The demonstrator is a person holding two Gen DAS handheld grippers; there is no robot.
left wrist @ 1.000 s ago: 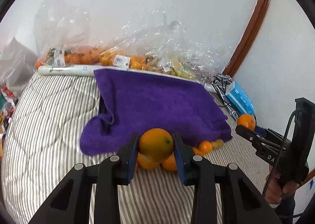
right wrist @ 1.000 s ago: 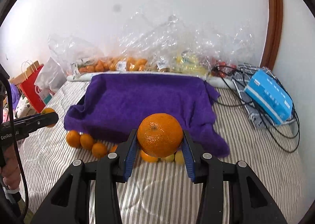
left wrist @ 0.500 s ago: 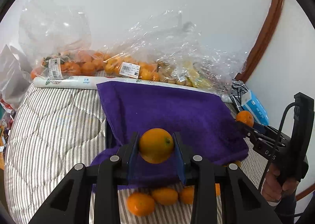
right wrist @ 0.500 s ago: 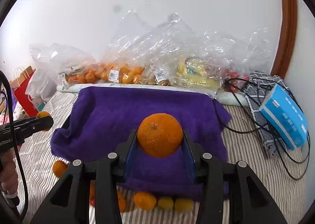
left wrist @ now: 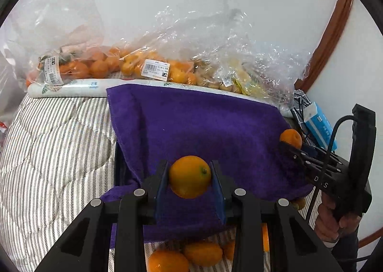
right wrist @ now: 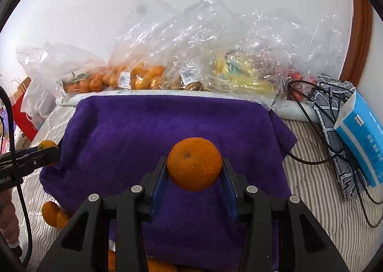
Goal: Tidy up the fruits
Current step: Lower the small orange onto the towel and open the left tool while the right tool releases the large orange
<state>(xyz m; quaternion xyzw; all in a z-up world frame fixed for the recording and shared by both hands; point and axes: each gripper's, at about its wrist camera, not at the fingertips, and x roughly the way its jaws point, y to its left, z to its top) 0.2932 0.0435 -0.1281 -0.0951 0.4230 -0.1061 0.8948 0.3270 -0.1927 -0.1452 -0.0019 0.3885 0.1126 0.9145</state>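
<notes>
My left gripper (left wrist: 189, 177) is shut on a smooth orange (left wrist: 189, 176) and holds it above the near edge of a purple towel (left wrist: 203, 128). My right gripper (right wrist: 194, 171) is shut on a larger, rough-skinned orange (right wrist: 194, 163) above the same towel (right wrist: 167, 133). Each gripper shows in the other's view: the right one (left wrist: 290, 142) with its orange (left wrist: 290, 138) at the towel's right edge, the left one (right wrist: 47, 151) at the towel's left edge. Several loose oranges (left wrist: 202, 252) lie on the striped bed by the towel's near edge; some also show in the right wrist view (right wrist: 51, 213).
Clear plastic bags of oranges (left wrist: 95, 66) and other fruit (right wrist: 239, 78) line the wall behind the towel. A blue box (right wrist: 363, 142), a patterned cloth and black cables (right wrist: 311, 114) lie at the right. A red paper bag (right wrist: 21, 114) stands at the left.
Both grippers have moved forward and up with their oranges, from over the loose fruit on the bed to over the purple towel. Both stay shut.
</notes>
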